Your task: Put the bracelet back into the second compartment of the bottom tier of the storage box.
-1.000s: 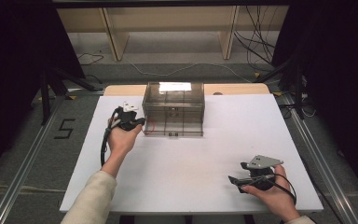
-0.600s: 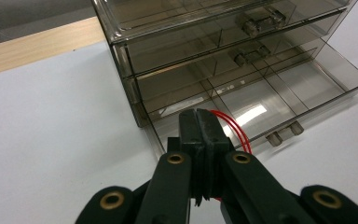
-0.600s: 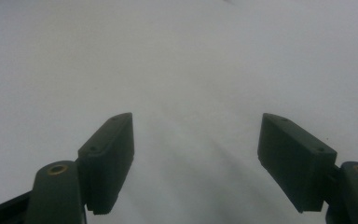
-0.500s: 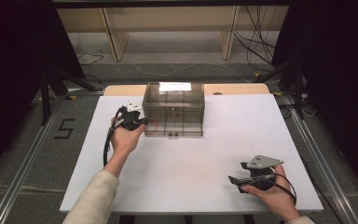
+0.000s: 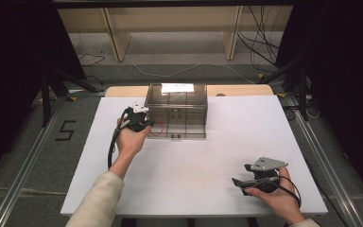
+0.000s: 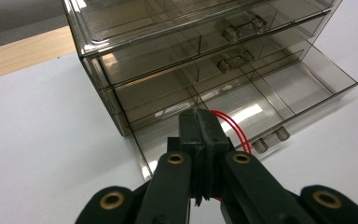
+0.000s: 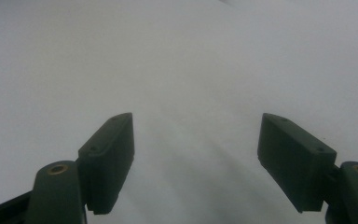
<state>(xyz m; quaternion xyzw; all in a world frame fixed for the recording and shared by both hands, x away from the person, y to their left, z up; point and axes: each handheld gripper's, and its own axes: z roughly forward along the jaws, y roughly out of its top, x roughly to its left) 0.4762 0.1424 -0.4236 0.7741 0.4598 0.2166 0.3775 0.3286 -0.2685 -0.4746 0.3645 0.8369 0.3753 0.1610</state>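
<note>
Red band [image 6: 235, 130], half hidden behind clamped left claw [image 6: 204, 135]; right claw [image 7: 196, 158] gapes.

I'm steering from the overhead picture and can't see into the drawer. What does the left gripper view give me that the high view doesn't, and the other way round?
Left gripper view: the bottom drawer is pulled open, with dividers, and the left gripper is shut on a red band over it.

High view: the right gripper, open, rests far off on the white table; the red band is a small loop.

Both: the clear drawer box, the left gripper and the table.
</note>
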